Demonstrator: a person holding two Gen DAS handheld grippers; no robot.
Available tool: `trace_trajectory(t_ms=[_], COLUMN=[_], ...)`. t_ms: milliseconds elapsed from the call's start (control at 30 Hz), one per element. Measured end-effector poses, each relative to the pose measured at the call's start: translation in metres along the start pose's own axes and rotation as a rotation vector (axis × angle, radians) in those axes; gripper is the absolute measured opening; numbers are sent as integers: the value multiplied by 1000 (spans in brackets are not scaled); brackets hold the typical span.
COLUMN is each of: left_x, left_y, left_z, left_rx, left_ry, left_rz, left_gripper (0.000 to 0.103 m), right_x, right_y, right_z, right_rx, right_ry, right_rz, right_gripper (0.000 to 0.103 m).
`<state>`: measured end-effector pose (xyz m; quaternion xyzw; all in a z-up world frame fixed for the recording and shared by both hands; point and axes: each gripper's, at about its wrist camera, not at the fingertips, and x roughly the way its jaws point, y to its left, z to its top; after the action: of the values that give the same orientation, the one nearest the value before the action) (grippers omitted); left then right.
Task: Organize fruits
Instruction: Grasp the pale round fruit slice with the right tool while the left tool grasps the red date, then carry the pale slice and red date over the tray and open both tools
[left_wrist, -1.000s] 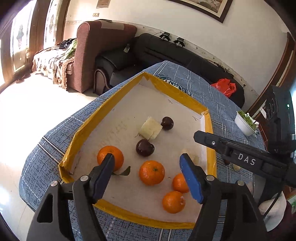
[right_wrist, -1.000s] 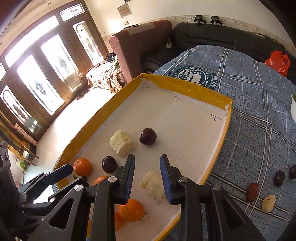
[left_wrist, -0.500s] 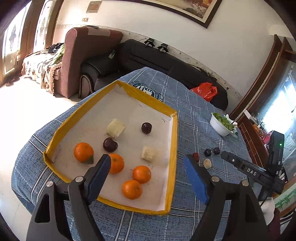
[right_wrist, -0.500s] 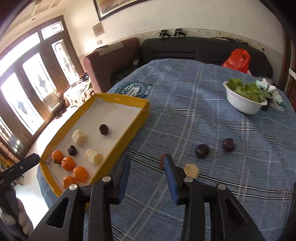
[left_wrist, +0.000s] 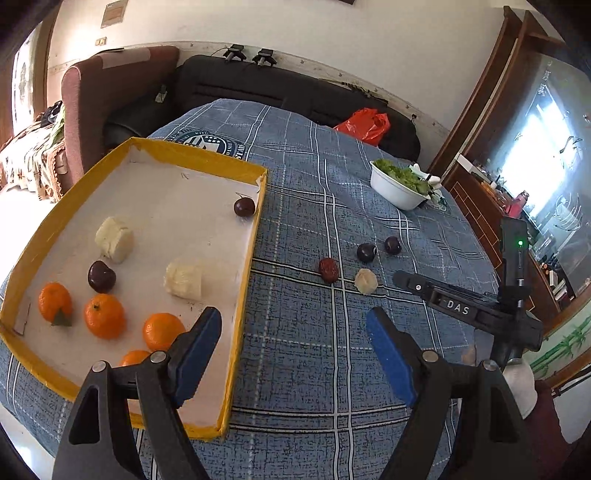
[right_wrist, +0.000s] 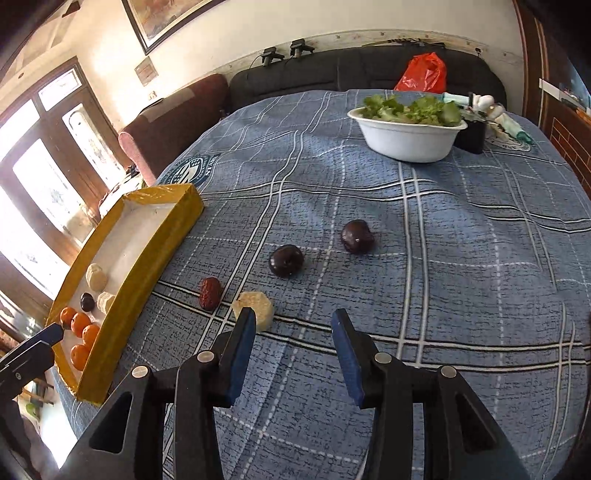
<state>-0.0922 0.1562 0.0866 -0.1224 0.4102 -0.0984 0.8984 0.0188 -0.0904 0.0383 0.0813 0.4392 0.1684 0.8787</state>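
A yellow-rimmed white tray (left_wrist: 255, 236) (right_wrist: 162, 243) holds several oranges (left_wrist: 104, 315), two dark plums (left_wrist: 244, 206) and two pale fruit chunks (left_wrist: 183, 279). On the blue cloth lie two dark plums (right_wrist: 286, 260) (right_wrist: 356, 236), a red date (right_wrist: 209, 293) and a pale chunk (right_wrist: 255, 308); they also show in the left wrist view, the date (left_wrist: 328, 269) among them. My left gripper (left_wrist: 295, 343) is open and empty over the tray's near right corner. My right gripper (right_wrist: 293, 339) is open and empty, just short of the pale chunk.
A white bowl of greens (right_wrist: 408, 129) (left_wrist: 400, 184) stands at the far right of the table. A red bag (right_wrist: 423, 74) lies on the black sofa behind. An armchair (left_wrist: 107, 96) stands beyond the tray. The table edge is close below both grippers.
The right gripper has left the tray, swung right over the cloth and opened wider near the loose fruit. The left gripper has pulled back and turned right, off the tray's middle.
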Motion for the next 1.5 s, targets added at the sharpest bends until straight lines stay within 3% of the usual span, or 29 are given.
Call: trace_trajectory(t_ms=[333,400,433,467,767,833,900,967,1133,1200,1500], left_x=[22,30,35,41,95,110,126,141,157,158,121], left_y=[-15,-23,-27,-32,-69,-73,-74,-73,-75,-79,-71], left_z=[15,18,20,22,30,32,35,36,33,31,31], left_rx=[59,79,90,103,229,246,258,250,250,272,210], left_ry=[8,10,11,16,73,92,119,145,152,149,79], left_rz=[36,39,40,42,49,48,52,64,96,117,106], left_gripper=[80,80,80,80,78,71,52,42,29,20,20], right_x=[48,50,50,50,15,13,12,9,7,8,10], right_y=[30,32,33,33,-13,-25,-32,-34,-28,-25,-21], right_z=[0,-2,-3,-4,-3,0,3,6,7,7,5], right_rx=[-112,-129,-142,-150,-2,39,70,83,57,45,27], right_ry=[23,15,15,12,-101,-109,-110,-117,-125,-122,-127], right_rz=[-4,-9,-14,-17,-6,-4,-7,-2,-3,-6,-16], right_gripper=[47,41,33,33,33,32,33,33,33,33,33])
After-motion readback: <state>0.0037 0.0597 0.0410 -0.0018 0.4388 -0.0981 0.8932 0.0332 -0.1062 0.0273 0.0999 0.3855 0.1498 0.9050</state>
